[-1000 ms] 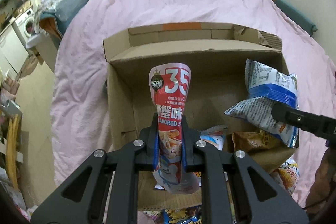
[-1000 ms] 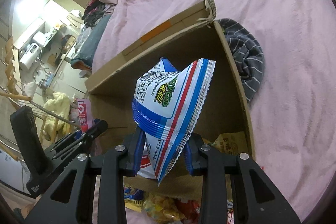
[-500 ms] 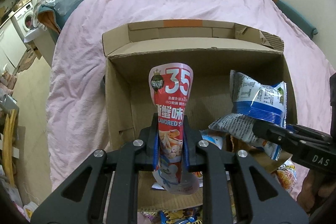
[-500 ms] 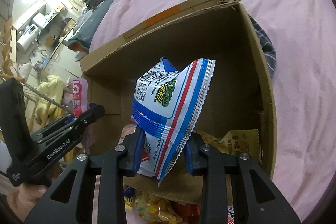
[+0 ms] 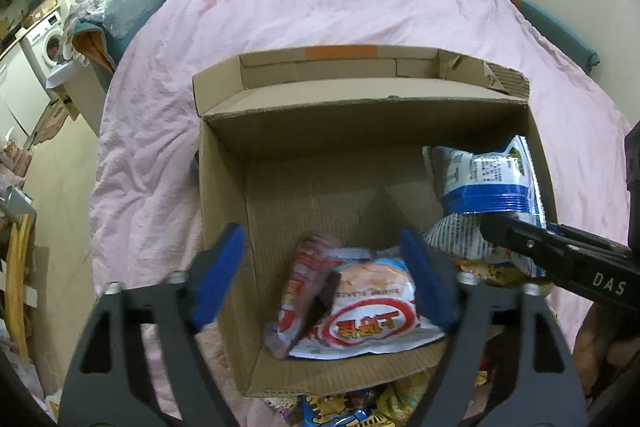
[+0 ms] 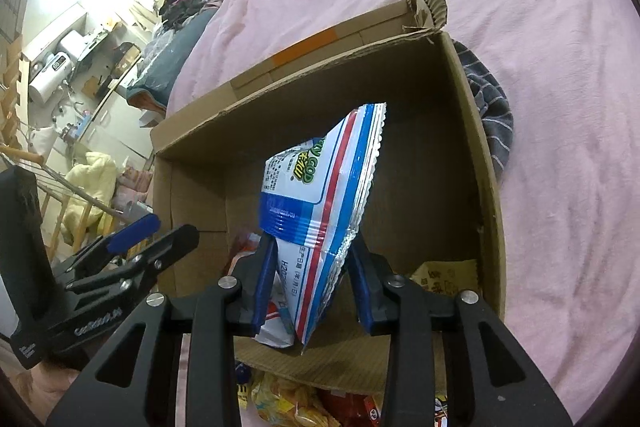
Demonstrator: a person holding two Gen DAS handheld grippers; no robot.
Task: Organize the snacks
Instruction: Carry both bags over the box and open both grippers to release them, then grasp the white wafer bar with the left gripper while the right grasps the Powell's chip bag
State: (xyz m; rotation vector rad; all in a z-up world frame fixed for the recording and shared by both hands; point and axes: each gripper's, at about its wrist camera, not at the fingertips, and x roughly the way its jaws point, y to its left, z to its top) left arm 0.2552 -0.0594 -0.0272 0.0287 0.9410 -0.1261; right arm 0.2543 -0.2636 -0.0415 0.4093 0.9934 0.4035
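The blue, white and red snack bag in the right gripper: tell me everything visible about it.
The blue, white and red snack bag is a glossy foil packet with green lettering, small print and a serrated top seam. It stands tilted, clamped near its lower end by the right gripper, jaws shut on it. It hangs over the open cardboard box, toward the right wall, above other packets.

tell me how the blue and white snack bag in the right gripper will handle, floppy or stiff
Probably floppy: the blue and white snack bag creases where the right gripper pinches it. Its puffed upper part stands unsupported, so it is likely light, air-filled. The glossy film may slip in a loose hold.
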